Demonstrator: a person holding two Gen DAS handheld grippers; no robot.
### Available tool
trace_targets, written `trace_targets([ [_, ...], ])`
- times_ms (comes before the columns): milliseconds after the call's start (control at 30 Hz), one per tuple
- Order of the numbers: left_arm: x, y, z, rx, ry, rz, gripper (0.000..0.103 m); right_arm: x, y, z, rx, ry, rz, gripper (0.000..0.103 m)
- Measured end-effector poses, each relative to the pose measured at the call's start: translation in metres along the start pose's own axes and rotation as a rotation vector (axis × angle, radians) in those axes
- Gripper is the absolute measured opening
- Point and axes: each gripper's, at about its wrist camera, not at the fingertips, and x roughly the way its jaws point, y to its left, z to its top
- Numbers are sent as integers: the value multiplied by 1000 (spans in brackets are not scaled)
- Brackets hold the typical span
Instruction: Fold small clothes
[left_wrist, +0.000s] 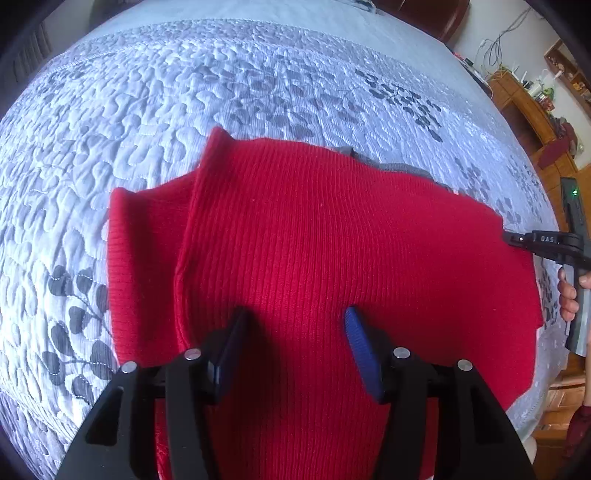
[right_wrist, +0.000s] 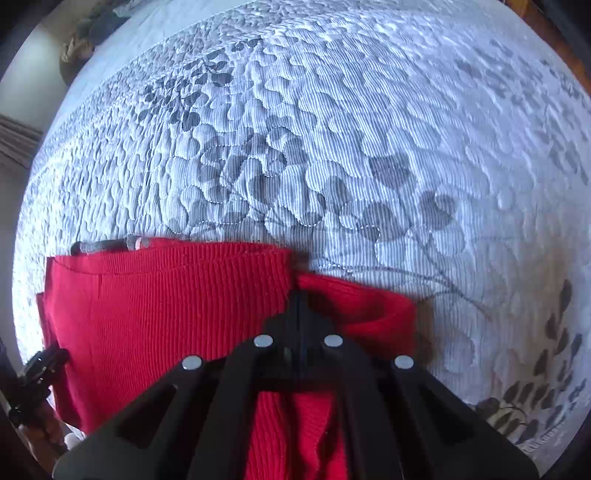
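Note:
A red ribbed knit garment (left_wrist: 314, 240) lies on the quilted bedspread (left_wrist: 147, 110), with one part folded over and a narrower flap (left_wrist: 140, 266) showing at its left. My left gripper (left_wrist: 297, 314) hovers over the middle of it, its jaws open with nothing between the blue pads (left_wrist: 360, 350). My right gripper (right_wrist: 297, 295) is shut on the garment's edge (right_wrist: 288, 266), where the flat fold meets a rolled part (right_wrist: 354, 306). In the left wrist view the right gripper (left_wrist: 515, 239) reaches the cloth's right edge, held by a hand (left_wrist: 569, 299).
A strip of grey cloth (left_wrist: 373, 160) peeks out from under the red garment's far edge, seen too as grey cloth (right_wrist: 107, 245). The bed's edge runs at the right, with wooden furniture (left_wrist: 524, 110) beyond it. Bedspread (right_wrist: 369, 129) stretches away past the garment.

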Motion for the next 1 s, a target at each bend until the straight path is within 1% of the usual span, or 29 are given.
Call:
trace_targets([
  [67, -1, -3, 0, 10, 1, 16, 57, -9, -2, -4, 3, -12, 28, 0],
  [100, -3, -4, 1, 7, 4, 24, 57, -18, -2, -8, -5, -18, 43, 6],
  [167, -10, -9, 2, 0, 7, 36, 56, -36, -2, -20, -26, -38, 52, 11],
  [200, -16, -14, 2, 8, 1, 32, 56, -46, -4, -28, -35, -46, 54, 11],
  [233, -20, -21, 2, 28, -8, 27, 56, -57, -7, -39, -39, -51, 71, 11],
  [300, -27, -39, 2, 82, -24, 35, 56, -71, -14, -58, -31, -40, 105, 16],
  [367, -31, -57, 3, 122, -38, 31, 57, -80, -17, -80, -42, -30, 113, 27],
  [400, -31, -63, 4, 127, -39, 27, 59, -83, -18, -90, -49, -25, 113, 34],
  [433, -29, -68, 4, 127, -37, 22, 59, -84, -21, -103, -50, -14, 120, 37],
  [500, -23, -73, 5, 119, -30, 16, 59, -82, -24, -116, -33, -2, 137, 50],
  [533, -20, -75, 5, 107, -25, 8, 59, -82, -27, -122, -25, -7, 144, 66],
  [567, -17, -77, 5, 97, -19, -3, 59, -82, -29, -125, -21, -13, 143, 73],
  [633, -10, -77, 3, 82, -11, -6, 59, -79, -35, -127, -7, -13, 149, 73],
  [667, -8, -77, 1, 80, -7, 0, 59, -75, -38, -128, 9, -4, 184, 74],
  [733, -3, -76, -1, 86, -4, 2, 59, -69, -41, -127, 27, 13, 227, 74],
  [800, -1, -74, -1, 92, -4, -4, 59, -62, -44, -124, 39, 21, 232, 73],
  [900, 2, -72, 1, 91, 12, -11, 59, -48, -50, -121, 78, 41, 268, 70],
  [1000, 7, -71, 2, 99, 23, -7, 59, -41, -48, -118, 81, 44, 262, 70],
])
